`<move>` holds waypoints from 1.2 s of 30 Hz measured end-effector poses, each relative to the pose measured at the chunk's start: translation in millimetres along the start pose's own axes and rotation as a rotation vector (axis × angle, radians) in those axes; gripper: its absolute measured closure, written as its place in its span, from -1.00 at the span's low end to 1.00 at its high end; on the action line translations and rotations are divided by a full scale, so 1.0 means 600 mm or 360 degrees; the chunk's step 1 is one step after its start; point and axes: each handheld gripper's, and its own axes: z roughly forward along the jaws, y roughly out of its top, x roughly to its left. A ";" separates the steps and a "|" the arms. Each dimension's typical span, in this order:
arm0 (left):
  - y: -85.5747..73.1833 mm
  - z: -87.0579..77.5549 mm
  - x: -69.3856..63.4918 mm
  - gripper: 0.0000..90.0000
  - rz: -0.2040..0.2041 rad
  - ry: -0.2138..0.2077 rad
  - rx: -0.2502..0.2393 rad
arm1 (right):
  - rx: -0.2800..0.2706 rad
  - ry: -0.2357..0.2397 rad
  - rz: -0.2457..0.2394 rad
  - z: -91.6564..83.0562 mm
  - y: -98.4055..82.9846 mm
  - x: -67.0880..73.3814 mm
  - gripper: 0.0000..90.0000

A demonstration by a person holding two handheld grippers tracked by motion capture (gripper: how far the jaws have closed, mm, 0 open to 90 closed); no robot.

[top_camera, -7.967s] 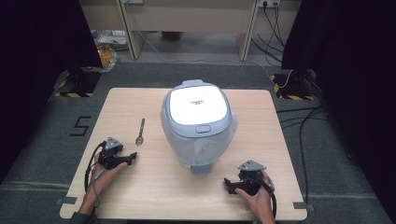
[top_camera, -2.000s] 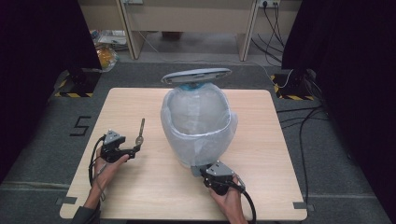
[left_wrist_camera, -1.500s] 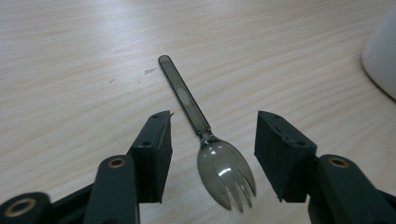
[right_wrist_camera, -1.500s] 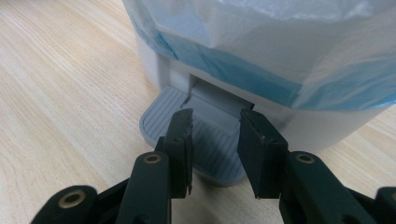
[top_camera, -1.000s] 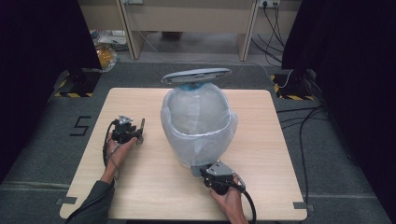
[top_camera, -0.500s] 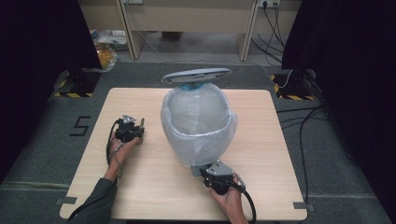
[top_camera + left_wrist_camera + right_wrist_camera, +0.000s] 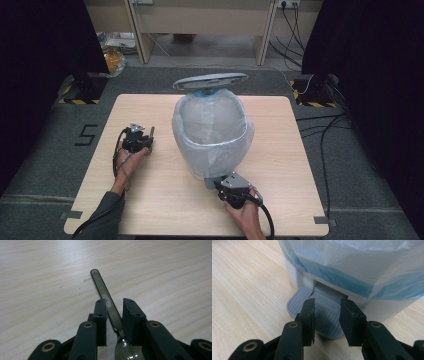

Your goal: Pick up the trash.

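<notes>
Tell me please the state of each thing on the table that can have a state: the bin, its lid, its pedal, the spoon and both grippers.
Pedal bin: upright, lined with a pale bag.
Lid: raised open.
Pedal: pressed down under the right gripper, fingers shut.
Spoon: lying flat on the table, handle between the fingers.
Left gripper: has just been closing, now shut on the spoon handle.

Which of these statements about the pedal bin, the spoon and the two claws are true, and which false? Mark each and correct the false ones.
1. The bin's lid is raised. True.
2. The right claw rests on the grey pedal. True.
3. The spoon is inside the bin. False: it lies on the table, between the left claw's jaws.
4. The bin has no liner. False: a pale plastic bag lines it.
</notes>
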 end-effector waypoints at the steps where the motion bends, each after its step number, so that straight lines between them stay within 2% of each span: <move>1: 0.000 0.000 0.000 0.63 -0.0002 0.0000 0.0001 | 0.0000 0.0000 0.0000 0.000 0.000 0.000 0.44; 7: -0.002 -0.002 0.002 0.75 -0.0016 -0.0020 -0.0001 | 0.0001 0.0000 -0.0003 0.000 0.000 0.000 0.44; 12: -0.009 -0.008 0.001 0.77 -0.0003 -0.0051 -0.0019 | 0.0003 0.0003 -0.0001 0.000 0.000 -0.001 0.44; 16: -0.011 -0.012 -0.002 0.77 0.0016 -0.0118 -0.0006 | 0.0003 0.0002 -0.0004 0.000 0.000 0.000 0.44; 20: -0.012 -0.018 -0.006 0.77 0.0034 -0.0152 -0.0001 | 0.0000 0.0001 -0.0004 0.000 0.000 0.000 0.44; 23: -0.012 -0.027 -0.010 0.77 0.0035 -0.0199 -0.0019 | 0.0003 0.0005 -0.0003 0.000 0.000 -0.001 0.44; 36: 0.005 -0.088 -0.018 0.77 0.0062 -0.0313 -0.0110 | 0.0001 -0.0001 -0.0003 0.000 0.000 0.000 0.44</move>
